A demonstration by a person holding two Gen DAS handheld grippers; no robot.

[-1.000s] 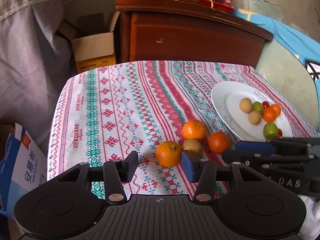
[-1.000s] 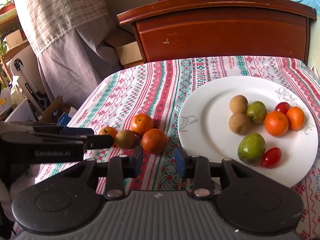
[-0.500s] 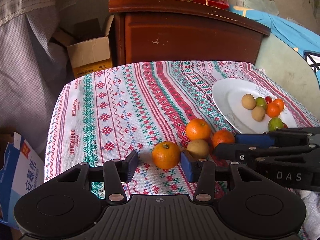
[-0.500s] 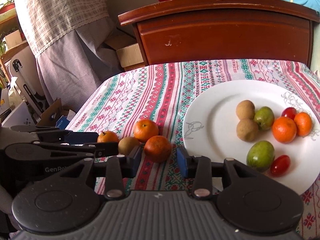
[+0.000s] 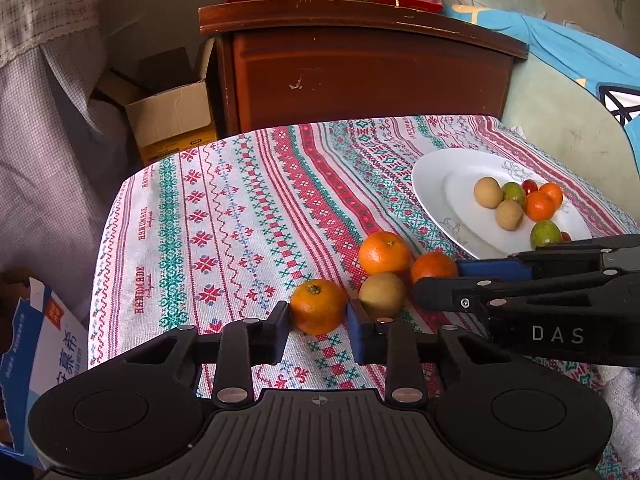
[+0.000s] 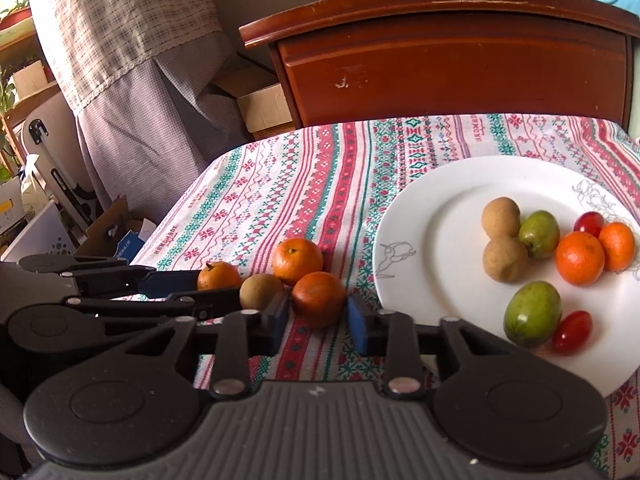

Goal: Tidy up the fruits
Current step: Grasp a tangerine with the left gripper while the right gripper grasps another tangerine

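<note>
Jaws on both grippers have just been closing. Left gripper (image 5: 318, 322) is now clamped on the near tangerine (image 5: 318, 305), which sat loose between wider fingers a second ago. Right gripper (image 6: 316, 320) straddles the darker tangerine (image 6: 319, 298); its left pad touches, the right shows a sliver of gap, so grip looks unfinished. Both fruits sit on the tablecloth (image 5: 240, 208), beside the plate (image 6: 436, 200). Likely next: lift across.
</note>
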